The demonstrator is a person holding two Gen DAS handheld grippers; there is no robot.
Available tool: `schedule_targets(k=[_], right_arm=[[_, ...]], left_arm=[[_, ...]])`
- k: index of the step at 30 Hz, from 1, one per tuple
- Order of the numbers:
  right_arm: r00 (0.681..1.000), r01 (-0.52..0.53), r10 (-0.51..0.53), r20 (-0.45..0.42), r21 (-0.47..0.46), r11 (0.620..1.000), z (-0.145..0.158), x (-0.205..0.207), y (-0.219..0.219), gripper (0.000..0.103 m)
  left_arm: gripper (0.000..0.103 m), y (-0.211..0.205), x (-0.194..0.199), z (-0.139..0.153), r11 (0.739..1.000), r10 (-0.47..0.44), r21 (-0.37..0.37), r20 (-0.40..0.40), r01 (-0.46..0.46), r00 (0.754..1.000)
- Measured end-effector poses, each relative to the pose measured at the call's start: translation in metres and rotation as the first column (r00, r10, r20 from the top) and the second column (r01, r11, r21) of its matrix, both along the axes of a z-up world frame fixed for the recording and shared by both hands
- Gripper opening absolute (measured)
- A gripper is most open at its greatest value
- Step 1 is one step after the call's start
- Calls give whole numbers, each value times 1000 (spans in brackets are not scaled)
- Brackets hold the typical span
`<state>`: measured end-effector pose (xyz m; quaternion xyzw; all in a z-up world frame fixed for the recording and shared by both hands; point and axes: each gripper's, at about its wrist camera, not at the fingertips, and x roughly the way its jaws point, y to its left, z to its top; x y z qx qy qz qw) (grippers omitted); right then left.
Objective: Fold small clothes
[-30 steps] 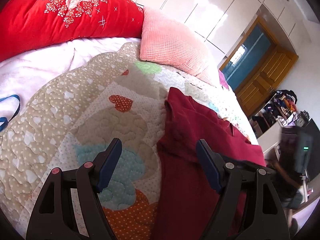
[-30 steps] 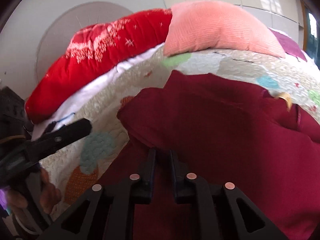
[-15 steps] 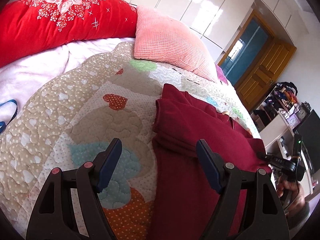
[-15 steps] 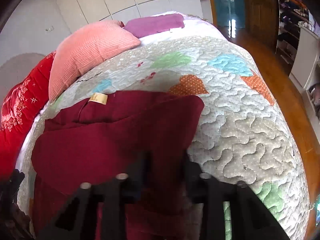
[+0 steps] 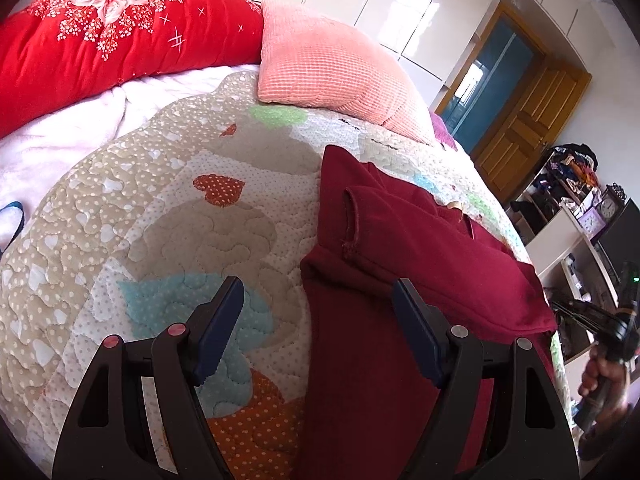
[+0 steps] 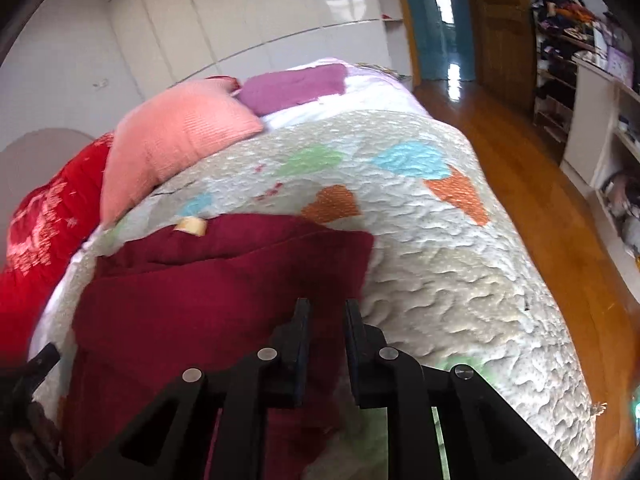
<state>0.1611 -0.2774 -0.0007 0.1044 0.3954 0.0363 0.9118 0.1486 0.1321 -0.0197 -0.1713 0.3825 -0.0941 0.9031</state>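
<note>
Maroon top [image 5: 400, 280] lay part-folded on the bed quilt [image 5: 160, 220]. Looked soft, light, floppy w/ thick seams; best pinched at a hem or corner. Left hand-held gripper [image 5: 318, 320] gaped wide, empty; right hand-held gripper [image 6: 326, 316] narrowly apart, nothing evidently held.

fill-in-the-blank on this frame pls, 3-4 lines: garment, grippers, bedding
1. The dark red garment lies on a quilt patterned with ____ shapes.
2. The left gripper has its jaws ____, with nothing between them.
3. At the head of the bed, a pink pillow sits beside a ____ floral pillow.
4. The right gripper hovers with its jaws nearly ____.

Missing words: heart; open; red; closed
</note>
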Motion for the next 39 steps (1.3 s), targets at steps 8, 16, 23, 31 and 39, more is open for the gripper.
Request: schedule_targets(k=[8, 16, 23, 31, 39], right_arm=[[995, -51, 37, -90, -161, 986, -36, -20, 25, 15], [996, -54, 53, -64, -16, 998, -4, -73, 17, 34], [995, -51, 54, -88, 42, 998, -21, -107, 22, 44], [992, -69, 73, -103, 37, 997, -30, -128, 37, 45], [993, -36, 39, -109, 34, 999, -52, -144, 31, 56]], left_arm=[[77, -13, -9, 5, 998, -23, 67, 25, 21, 999], [77, -37, -29, 13, 986, -78, 152, 26, 73, 997], [77, -52, -65, 25, 978, -89, 193, 44, 79, 995], [77, -60, -84, 20, 974, -91, 210, -6, 90, 996], [77, -56, -96, -8, 973, -71, 208, -126, 96, 990]])
